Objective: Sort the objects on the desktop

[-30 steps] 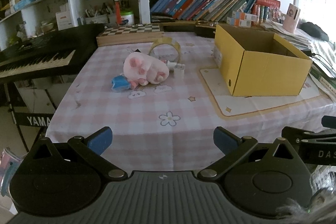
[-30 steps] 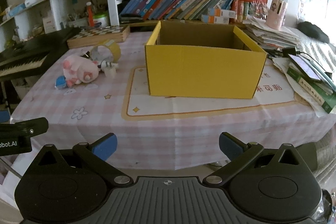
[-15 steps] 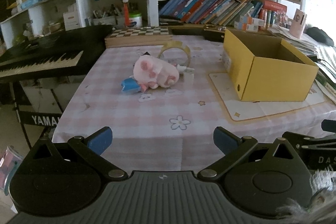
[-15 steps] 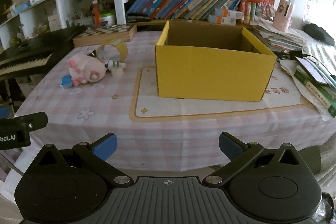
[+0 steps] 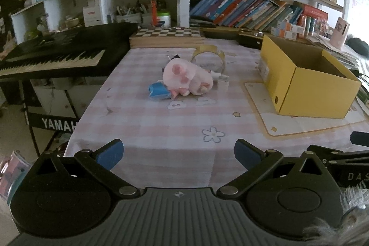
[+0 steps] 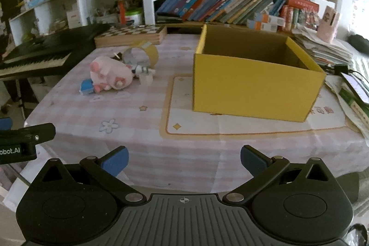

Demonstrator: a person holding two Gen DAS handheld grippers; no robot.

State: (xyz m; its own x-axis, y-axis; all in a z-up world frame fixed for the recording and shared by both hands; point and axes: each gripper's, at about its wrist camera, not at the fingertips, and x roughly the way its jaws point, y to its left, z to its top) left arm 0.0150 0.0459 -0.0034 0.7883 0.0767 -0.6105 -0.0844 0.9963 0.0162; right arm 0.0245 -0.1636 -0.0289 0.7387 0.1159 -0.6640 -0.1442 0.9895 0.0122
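Plainly readable, white letters spelling "YAMAH" run along the stand of the black keyboard (image 5: 57, 54) at the table's left edge, cut off by the tablecloth. In my left camera the other tool's body shows "DAS" at the right border; in my right camera the other tool shows "obot.AI" at the left border. Red characters are printed on the paper mat (image 6: 253, 126) near the box, too small for me to read.

My left gripper (image 5: 177, 155) is spread wide, blue pads (image 5: 109, 153) well apart, holding nothing and touching nothing, at the near edge of the pink checked table (image 5: 161, 121). My right gripper (image 6: 184, 159) is spread just as wide and also holds nothing.

Well ahead lies the pink plush toy (image 5: 186, 77) on its side, with a blue packet (image 5: 158, 90) touching it on the near left, a roll of tape (image 5: 208, 57) standing on edge just behind it, and a small white plug (image 5: 219, 77) beside it. To the right, the yellow box (image 6: 253, 84) stands open on the mat. A chessboard (image 5: 166, 35) lies at the far edge.
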